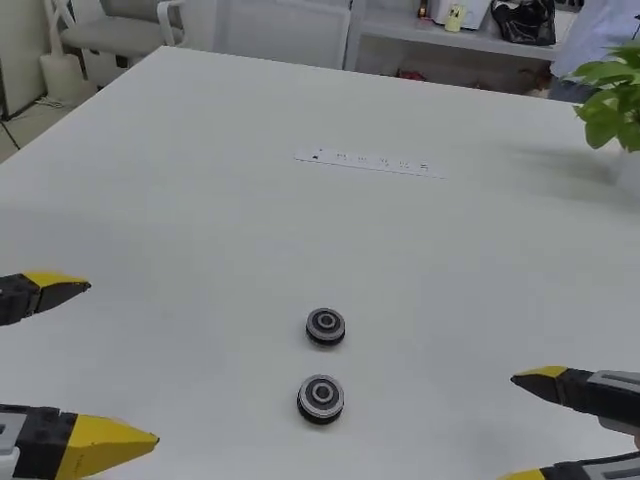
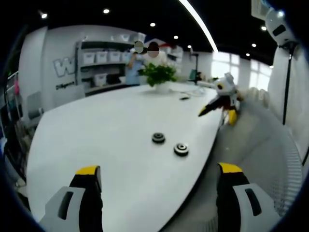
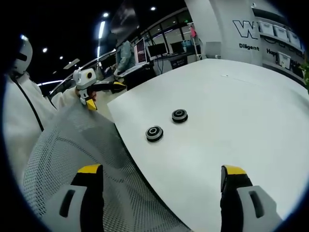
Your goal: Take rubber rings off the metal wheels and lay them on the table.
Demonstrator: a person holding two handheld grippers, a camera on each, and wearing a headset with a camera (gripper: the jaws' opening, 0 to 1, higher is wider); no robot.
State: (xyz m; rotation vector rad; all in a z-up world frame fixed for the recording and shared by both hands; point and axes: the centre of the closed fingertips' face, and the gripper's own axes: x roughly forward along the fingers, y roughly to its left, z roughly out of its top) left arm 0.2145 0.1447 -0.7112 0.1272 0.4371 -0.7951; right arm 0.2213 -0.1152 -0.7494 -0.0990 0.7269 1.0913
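Two small metal wheels with black rubber rings lie flat on the white table. The far wheel sits just behind the near wheel, which is close to the table's front edge. My left gripper hovers open at the left, well clear of both wheels. On the right, my right gripper is also open and holds nothing. Each gripper sees the other across the wheels: the right gripper and the left gripper.
A white power strip lies further back on the table. A potted green plant stands at the far right edge. A white mesh chair back is by the near table edge. Shelves and chairs stand behind the table.
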